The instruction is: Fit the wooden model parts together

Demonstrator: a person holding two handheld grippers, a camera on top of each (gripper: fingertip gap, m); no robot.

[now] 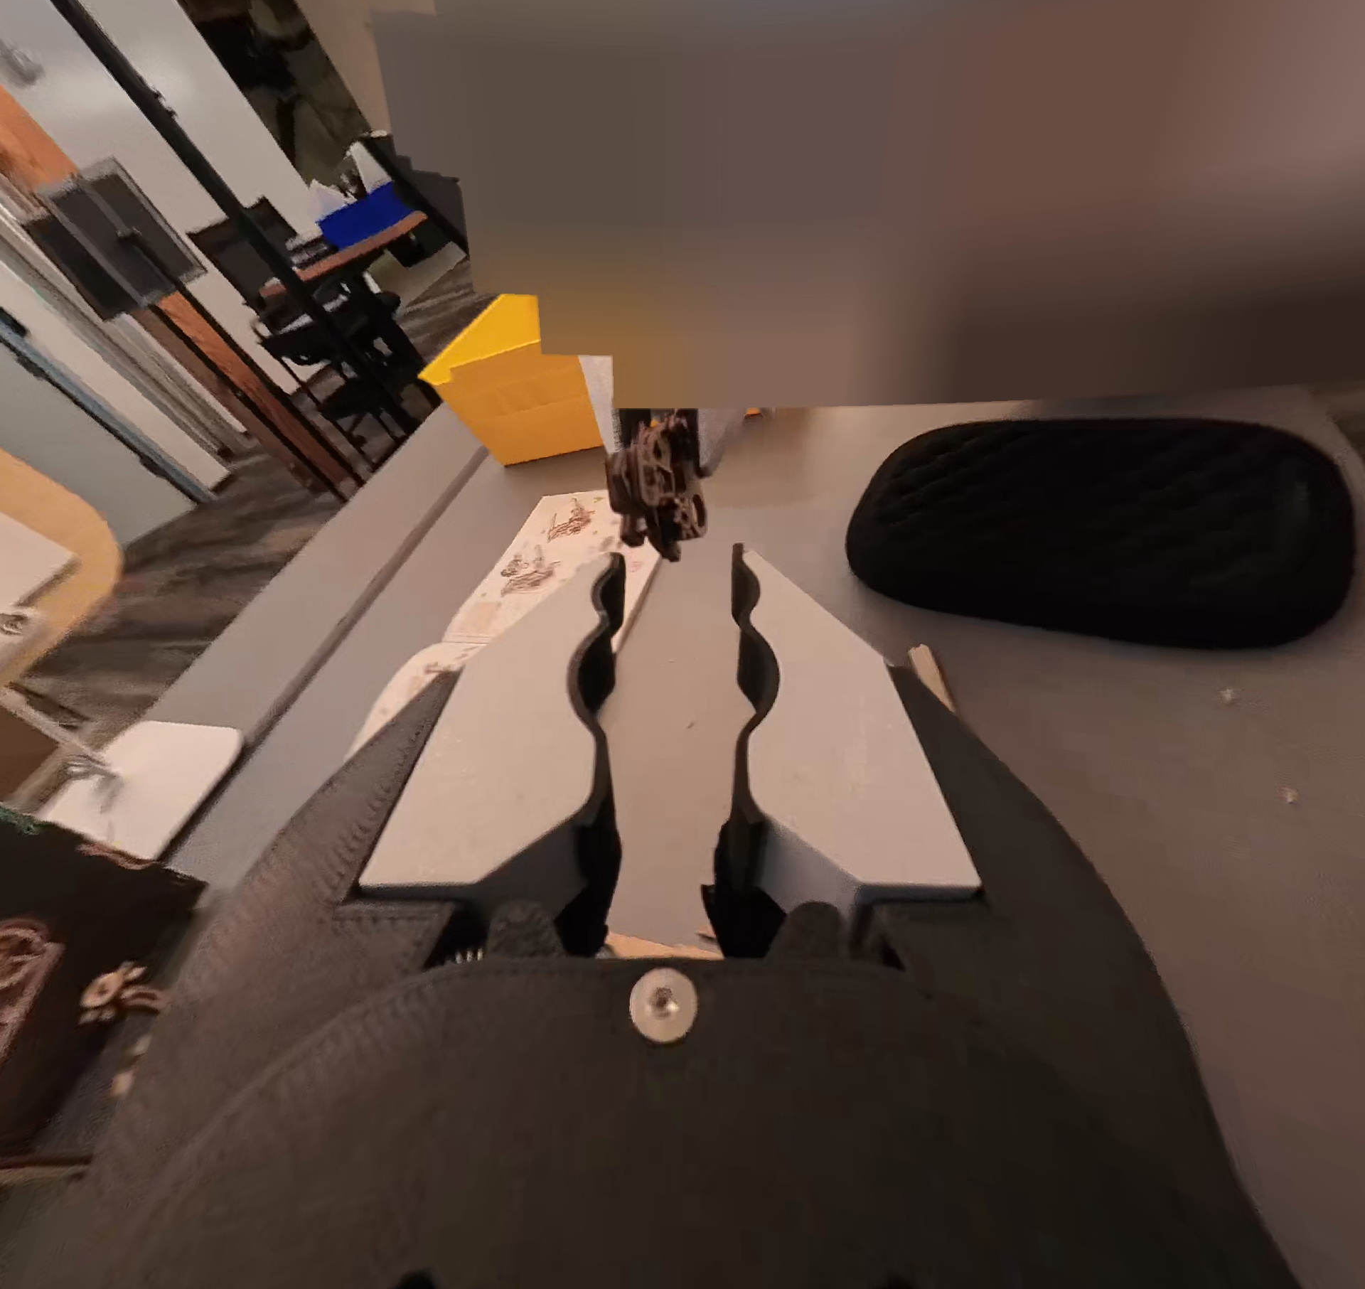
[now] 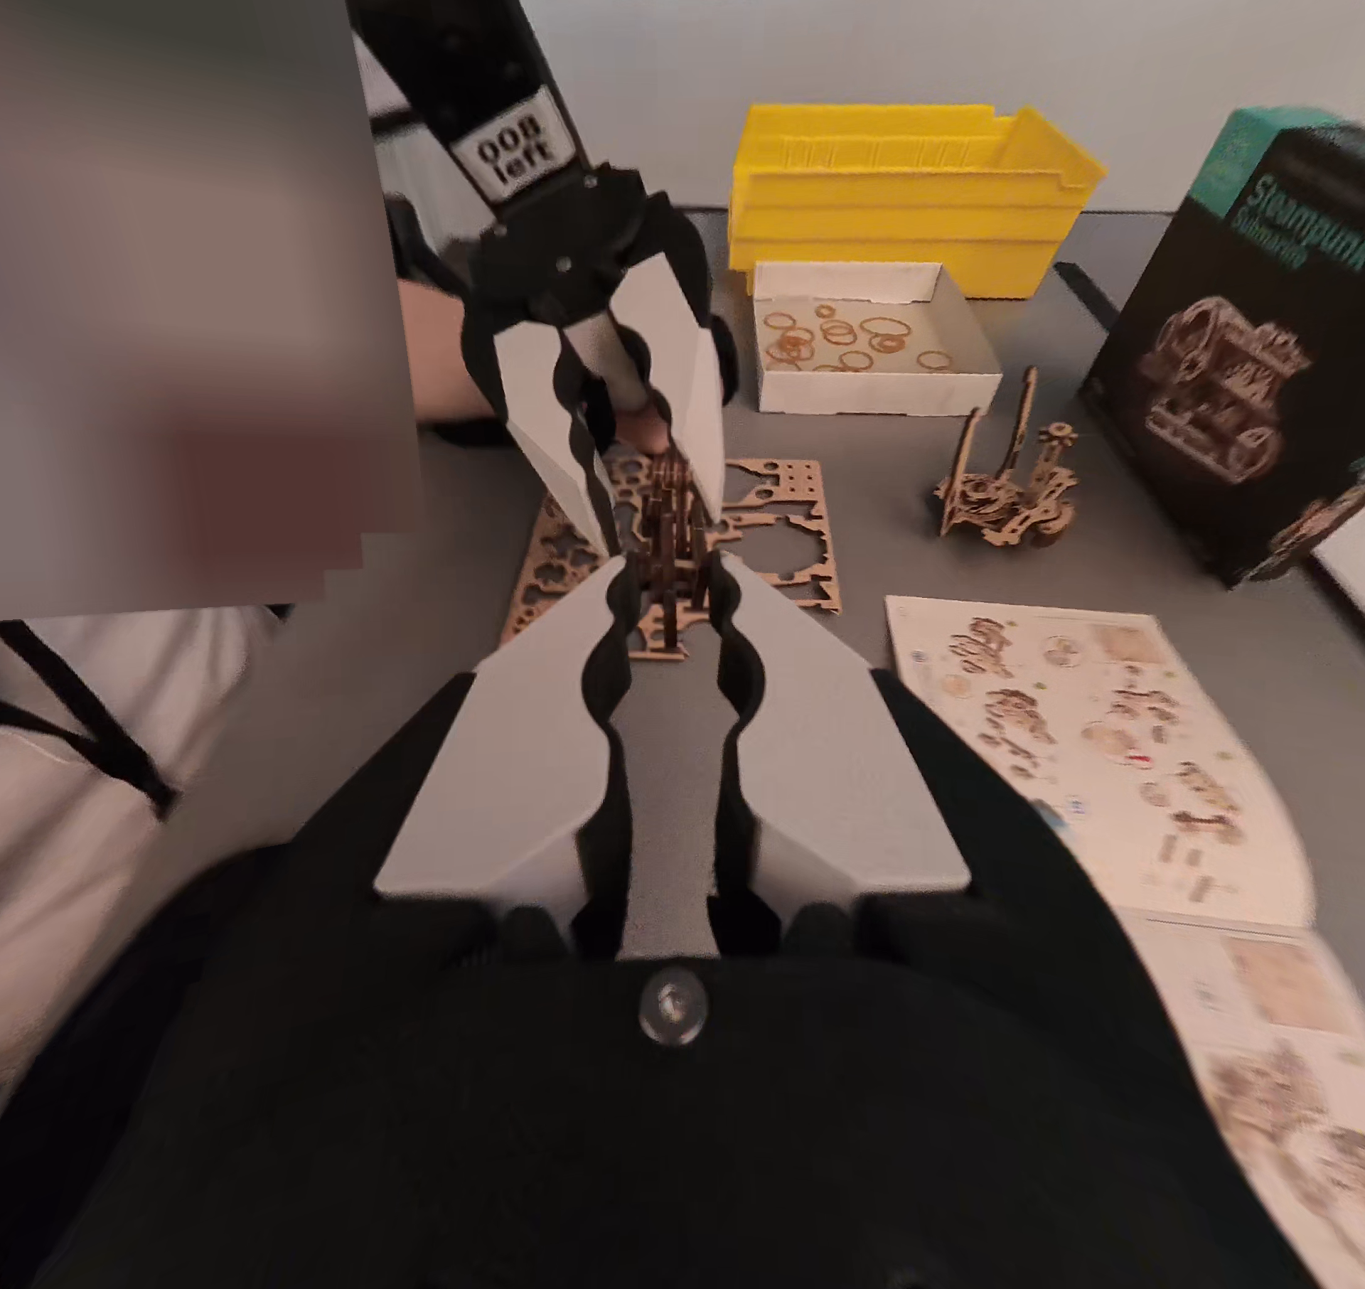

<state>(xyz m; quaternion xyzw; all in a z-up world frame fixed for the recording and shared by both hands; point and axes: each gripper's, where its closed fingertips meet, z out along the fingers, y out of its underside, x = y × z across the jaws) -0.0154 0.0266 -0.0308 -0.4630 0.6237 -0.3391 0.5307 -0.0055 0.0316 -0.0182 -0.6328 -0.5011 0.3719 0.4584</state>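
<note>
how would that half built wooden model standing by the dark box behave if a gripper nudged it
The half-built wooden model would probably tip easily: tall thin uprights rise from a small base. It looks light, being thin cut-out wood sheet, so a nudge may slide it across the smooth grey table. Its slender pieces seem fragile under a hard squeeze.

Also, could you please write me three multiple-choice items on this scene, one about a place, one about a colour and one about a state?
1. Where does the small wooden model stand?
A. on the instruction sheet
B. on the grey table, left of the dark box
C. on the floor

2. What colour is the bin behind the white tray?
A. blue
B. red
C. yellow

3. How is the left claw?
A. open and empty
B. shut on a ring
C. shut on a pen

Answers:
1. B, its base sits on bare table beside the box.
2. C, its walls are bright yellow.
3. A, the left wrist view shows it spread with nothing inside.
</note>
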